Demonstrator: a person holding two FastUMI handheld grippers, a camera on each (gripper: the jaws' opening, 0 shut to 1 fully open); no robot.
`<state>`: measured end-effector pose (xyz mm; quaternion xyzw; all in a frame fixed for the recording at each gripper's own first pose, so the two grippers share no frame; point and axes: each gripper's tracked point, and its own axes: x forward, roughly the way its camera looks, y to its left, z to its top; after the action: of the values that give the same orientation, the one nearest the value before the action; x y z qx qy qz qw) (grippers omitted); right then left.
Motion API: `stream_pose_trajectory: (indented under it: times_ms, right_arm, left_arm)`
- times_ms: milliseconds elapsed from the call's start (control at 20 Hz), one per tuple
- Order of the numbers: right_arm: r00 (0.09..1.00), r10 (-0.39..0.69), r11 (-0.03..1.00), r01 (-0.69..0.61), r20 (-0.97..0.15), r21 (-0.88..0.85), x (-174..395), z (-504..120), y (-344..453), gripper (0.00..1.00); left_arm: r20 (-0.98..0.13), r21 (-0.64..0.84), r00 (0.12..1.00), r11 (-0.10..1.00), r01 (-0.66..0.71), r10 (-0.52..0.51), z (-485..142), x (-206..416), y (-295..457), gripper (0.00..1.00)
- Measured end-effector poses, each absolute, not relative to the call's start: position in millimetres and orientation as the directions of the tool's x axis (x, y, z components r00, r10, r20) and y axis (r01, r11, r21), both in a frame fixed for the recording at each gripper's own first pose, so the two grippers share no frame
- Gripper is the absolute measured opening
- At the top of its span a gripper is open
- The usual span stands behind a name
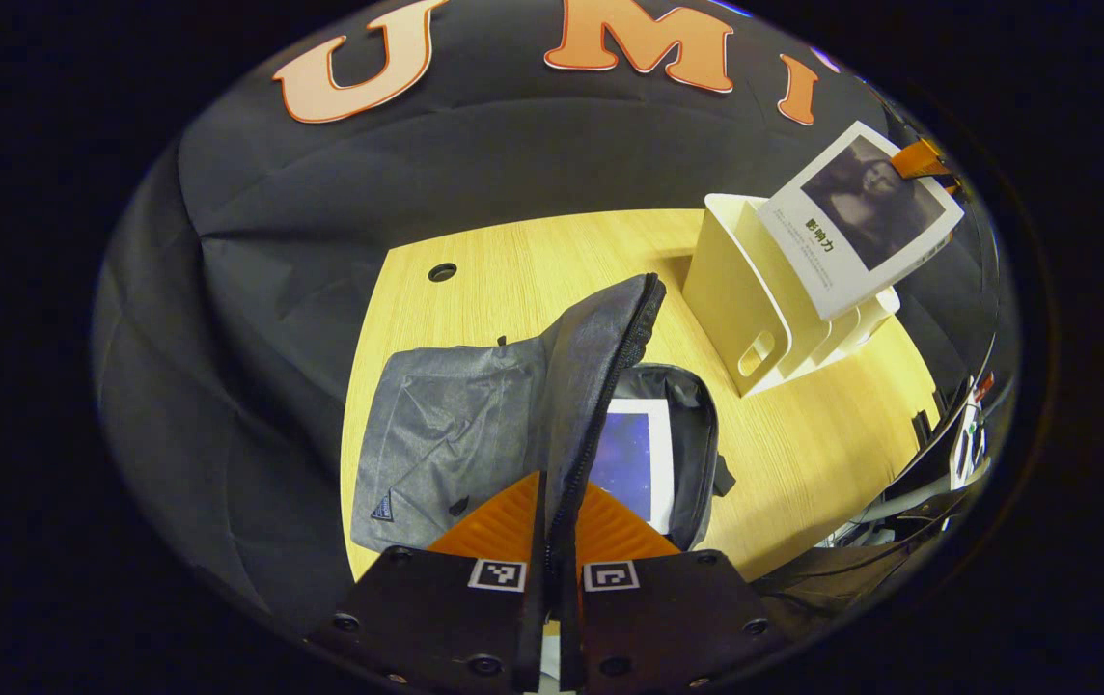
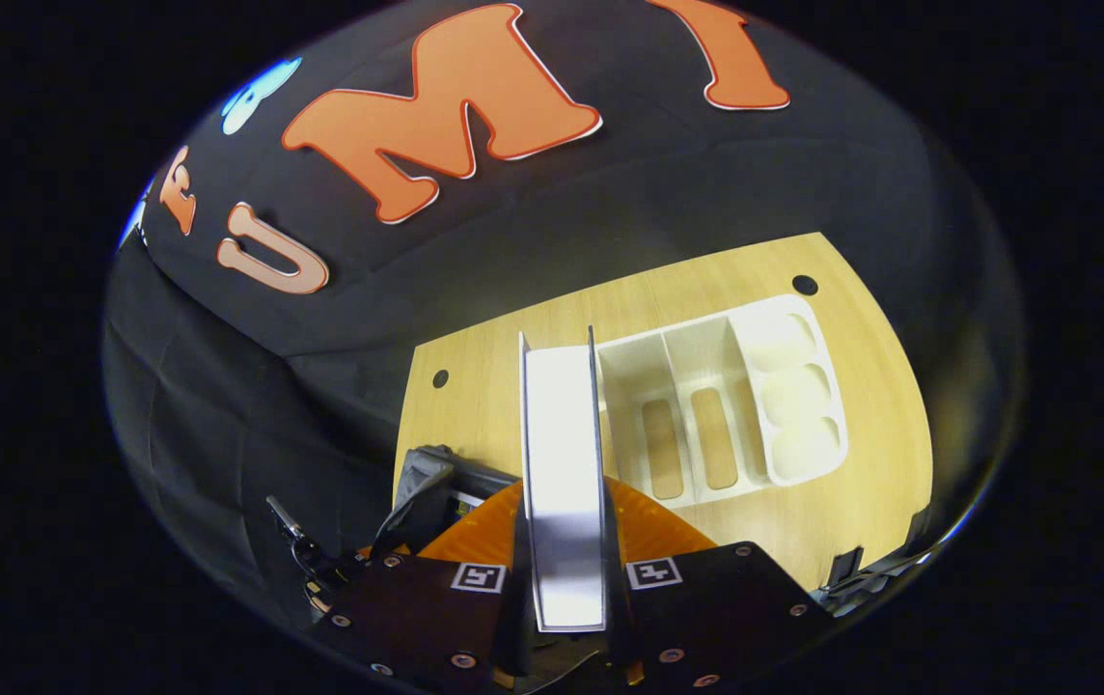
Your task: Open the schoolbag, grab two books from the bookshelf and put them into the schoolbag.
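L gripper (image 1: 552, 526) is clamped on the grey fabric schoolbag's (image 1: 455, 425) zip flap, holding it open; one blue-cover book (image 1: 631, 454) is inside. R gripper (image 2: 564, 541) pinches a white-paged second book (image 2: 562, 454) above the white plastic bookshelf (image 2: 764, 386), spine-to-edge axis running near–far. Risk: flap slips and mouth closes, or book snags on the zip edge.

Left gripper view: looks down from close above grey fabric schoolbag (image 1: 475, 425), facing across pale wooden table (image 1: 803, 454) toward white plastic bookshelf (image 1: 755, 309). Right gripper view: higher, looks down steeply on same bookshelf (image 2: 716, 405) and table (image 2: 861, 483). Shared: bookshelf, table, schoolbag edge (image 2: 422, 483).
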<state>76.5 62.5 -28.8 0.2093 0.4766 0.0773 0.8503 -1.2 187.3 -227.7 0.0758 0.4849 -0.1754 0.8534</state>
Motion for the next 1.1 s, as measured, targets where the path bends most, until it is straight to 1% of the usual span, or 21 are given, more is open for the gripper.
stream_pose_trajectory:
  times_ms: [450, 700, 1000, 1100]
  right_arm:
    - [0.505, 0.458, 0.839, 0.027, -0.732, 0.543, 36.3, -52.5, 136.5, 0.31]
    - [0.478, 0.513, 0.797, 0.043, -0.713, 0.602, 21.3, -79.8, 176.1, 0.31]
    - [0.454, 0.582, 0.716, 0.107, -0.675, 0.690, 10.1, -125.1, 229.7, 0.31]
    - [0.458, 0.591, 0.703, 0.113, -0.664, 0.702, 9.2, -135.1, 244.1, 0.31]
  left_arm:
    - [-0.849, -0.037, 0.462, 0.900, 0.433, -0.257, -220.5, 4.7, 197.1, 0.08]
    - [-0.843, -0.036, 0.463, 0.888, 0.458, -0.273, -216.8, 8.5, 205.5, 0.08]
    - [-0.832, -0.044, 0.465, 0.870, 0.491, -0.304, -206.8, 14.9, 207.8, 0.08]
    - [-0.825, -0.046, 0.469, 0.866, 0.499, -0.314, -203.0, 16.9, 207.9, 0.08]
